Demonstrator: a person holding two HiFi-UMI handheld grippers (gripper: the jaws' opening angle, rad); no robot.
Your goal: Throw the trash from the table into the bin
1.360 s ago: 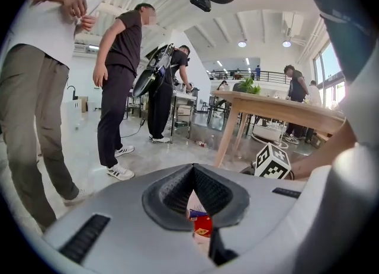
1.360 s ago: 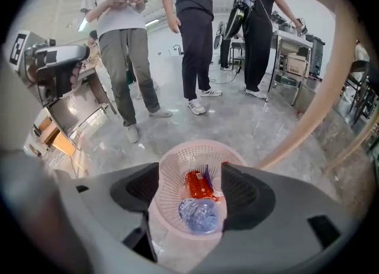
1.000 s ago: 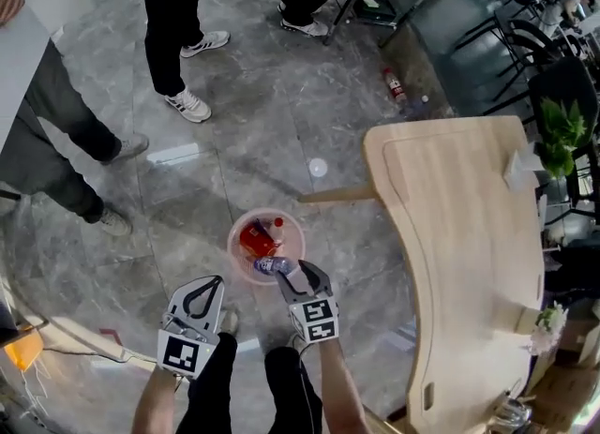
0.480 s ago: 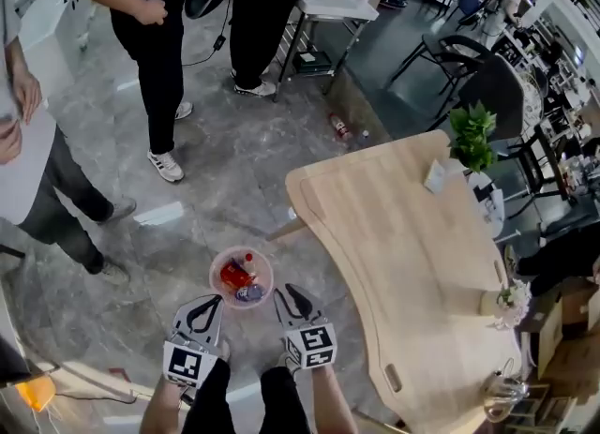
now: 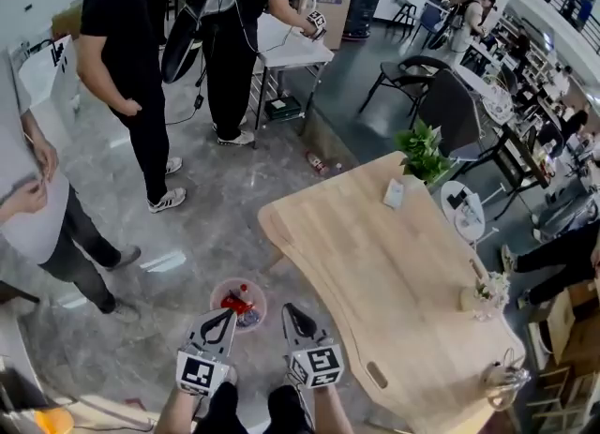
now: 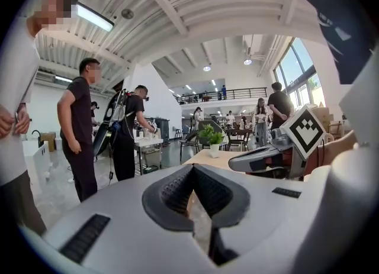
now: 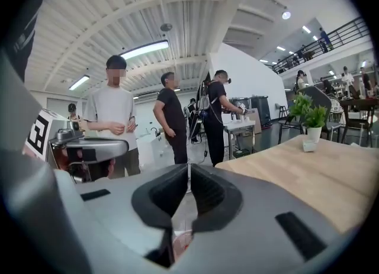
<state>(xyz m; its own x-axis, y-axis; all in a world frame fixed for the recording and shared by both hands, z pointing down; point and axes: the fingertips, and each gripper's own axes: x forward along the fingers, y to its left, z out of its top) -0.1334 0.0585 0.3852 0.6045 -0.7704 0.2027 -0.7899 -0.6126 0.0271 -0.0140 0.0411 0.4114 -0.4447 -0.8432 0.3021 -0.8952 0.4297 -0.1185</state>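
- L hand-held gripper: jaws pressed together, nothing btwn them. Held low, in front of the person's legs.
- R hand-held gripper: jaws have just been closing and are now together too. Its own view shows nothing caught btwn them.
- Bin: pinkish, on the floor just beyond both tips, beside the near corner of the desk.
- Trash: red wrapper-like piece lies inside the bin. Other bits there are too small to name.
- On the desk: potted plant, small white packet just beside it, little flower vase by the far edge. Can't tell if the packet is trash. Nothing else there reads as trash, so the job looks about done.
- Handling, if the packet goes: prob. v. light and thin-walled, so it would crush easily. Best taken across its narrow sides w/ a gentle squeeze. It's near the plant, so come in from the open side to avoid knocking the pot.
- The wrapper looks soft and crinkly, and would need a pinch at a fold.
- Stray bottle lies on the floor past the desk, well apart from the bin. It's not on the desk, so prob. outside the task.
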